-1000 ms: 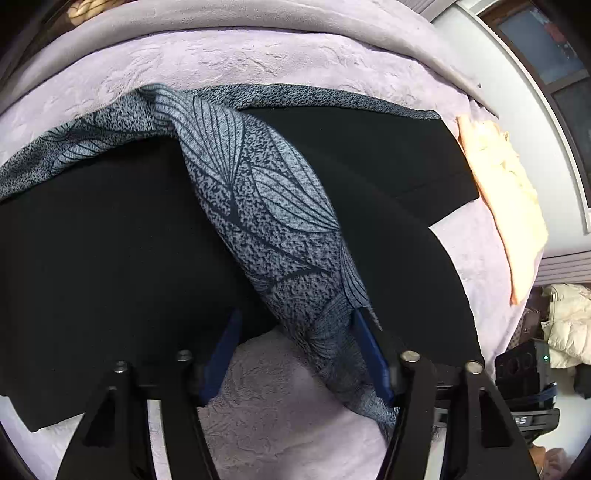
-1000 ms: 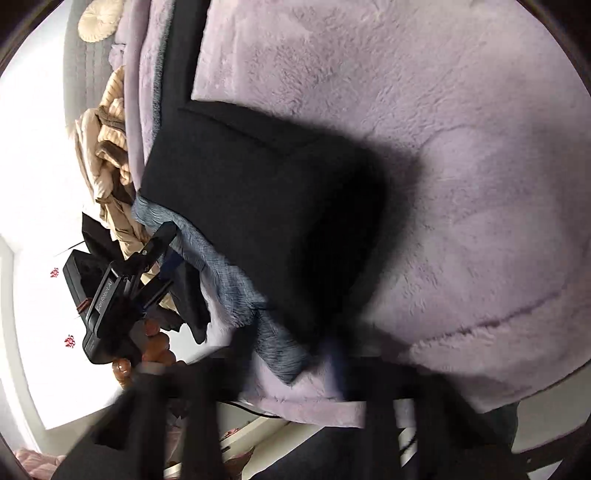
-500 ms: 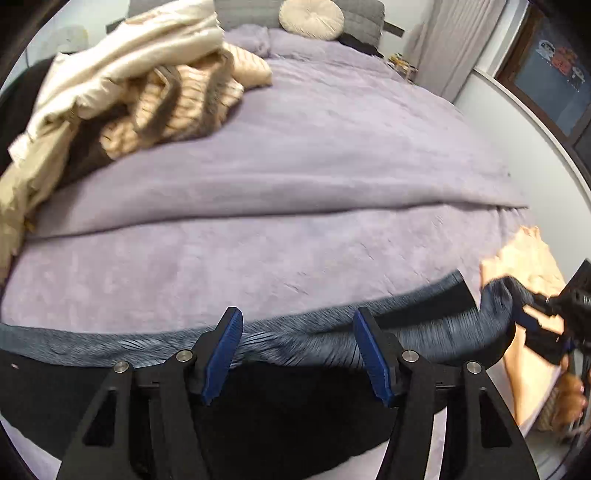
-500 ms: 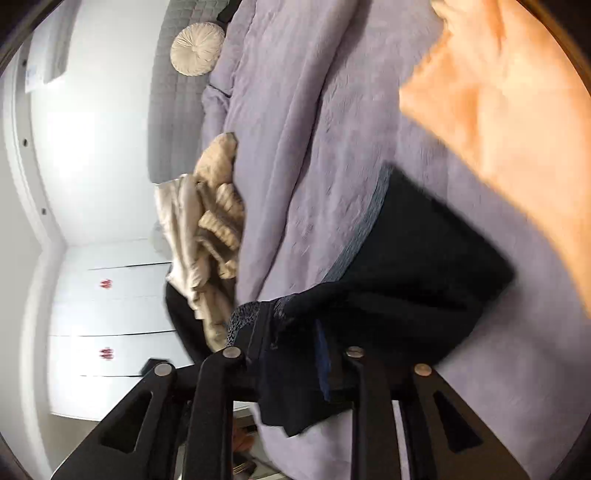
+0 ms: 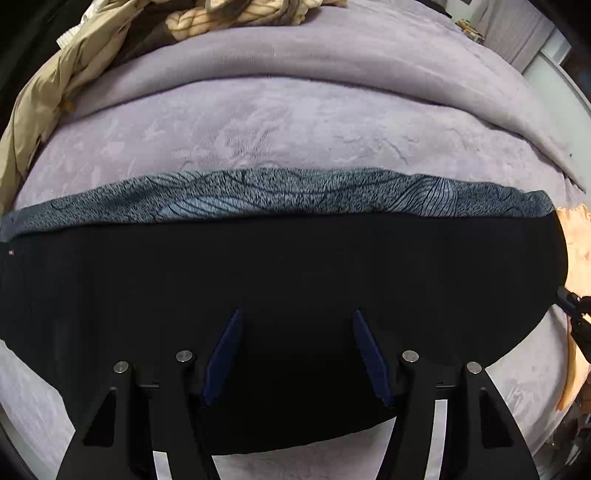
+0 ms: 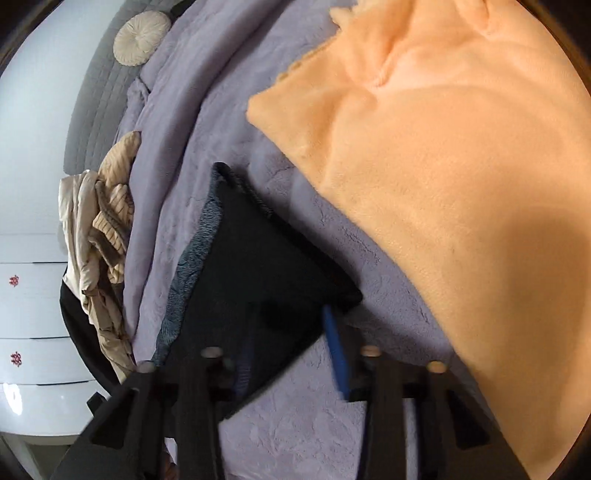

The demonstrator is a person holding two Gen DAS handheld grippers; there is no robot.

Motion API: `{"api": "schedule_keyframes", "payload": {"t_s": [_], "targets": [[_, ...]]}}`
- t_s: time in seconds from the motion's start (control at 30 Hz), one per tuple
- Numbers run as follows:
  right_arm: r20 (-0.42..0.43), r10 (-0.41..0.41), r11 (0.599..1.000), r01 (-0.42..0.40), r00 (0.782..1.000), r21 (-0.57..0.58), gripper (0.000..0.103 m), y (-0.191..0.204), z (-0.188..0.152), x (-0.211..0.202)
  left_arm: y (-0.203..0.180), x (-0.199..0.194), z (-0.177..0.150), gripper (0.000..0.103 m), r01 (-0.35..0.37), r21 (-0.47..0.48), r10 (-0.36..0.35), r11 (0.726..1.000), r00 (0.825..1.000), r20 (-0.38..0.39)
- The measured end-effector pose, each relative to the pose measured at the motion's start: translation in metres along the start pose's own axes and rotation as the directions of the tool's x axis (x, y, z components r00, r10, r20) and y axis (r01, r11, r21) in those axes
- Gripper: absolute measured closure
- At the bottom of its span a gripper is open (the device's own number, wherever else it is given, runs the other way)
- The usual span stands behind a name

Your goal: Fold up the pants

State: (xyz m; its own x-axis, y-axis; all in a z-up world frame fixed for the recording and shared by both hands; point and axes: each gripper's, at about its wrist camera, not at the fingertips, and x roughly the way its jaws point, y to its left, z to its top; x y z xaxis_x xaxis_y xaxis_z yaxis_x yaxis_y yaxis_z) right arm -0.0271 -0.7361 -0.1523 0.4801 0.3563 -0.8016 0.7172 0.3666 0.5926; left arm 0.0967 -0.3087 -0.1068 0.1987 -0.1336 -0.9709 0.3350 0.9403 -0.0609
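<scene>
The pants (image 5: pixel 280 280) lie flat across the purple blanket as a long band, black side up, with a strip of grey leaf-print fabric (image 5: pixel 280 192) showing along the far edge. My left gripper (image 5: pixel 295 321) is open and empty just above the black fabric near its front edge. In the right wrist view the pants' end (image 6: pixel 258 280) lies flat, with the grey edge on its left. My right gripper (image 6: pixel 288 328) is open over that corner and holds nothing.
A peach fleece cloth (image 6: pixel 443 166) lies right of the pants' end. A heap of beige and striped clothes (image 5: pixel 184 22) sits at the far left of the bed (image 5: pixel 295 122). A round cushion (image 6: pixel 140 31) leans at the headboard. White drawers (image 6: pixel 29 314) stand beyond the bed.
The lifted pants have been laid down flat on the blanket. My right gripper has opened and let go of the pants' end. My left gripper has tilted down over the black fabric.
</scene>
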Motion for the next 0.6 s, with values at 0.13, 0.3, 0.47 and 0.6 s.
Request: {"api": "schedule_keyframes", "payload": {"t_s": [0.13,0.3,0.47,0.6], "targets": [[0.02,-0.217,0.975,0.218,0.976,-0.039,0.099,-0.011,-0.004,-0.014,0.002,0.013,-0.005,0.039,-0.035,0.011,0.035,0.999,0.999,-0.01],[0.085,-0.113,0.988,0.121,0.99,-0.091,0.095,0.001,-0.005,-0.056,-0.001,-0.017,0.003,0.039,-0.02,0.056,0.017,0.998,0.999,0.05],[0.075,-0.09,0.917,0.112,0.993,-0.382,0.06,0.089,-0.002,-0.02,-0.004,-0.005,0.039,0.039,-0.079,0.03,0.075,0.996,0.991,0.113],[0.036,-0.15,0.874,0.15,0.988,-0.463,0.061,0.115,0.013,0.054,-0.014,0.025,0.049,0.036,-0.12,0.015,0.118,0.993,0.987,0.106]]}}
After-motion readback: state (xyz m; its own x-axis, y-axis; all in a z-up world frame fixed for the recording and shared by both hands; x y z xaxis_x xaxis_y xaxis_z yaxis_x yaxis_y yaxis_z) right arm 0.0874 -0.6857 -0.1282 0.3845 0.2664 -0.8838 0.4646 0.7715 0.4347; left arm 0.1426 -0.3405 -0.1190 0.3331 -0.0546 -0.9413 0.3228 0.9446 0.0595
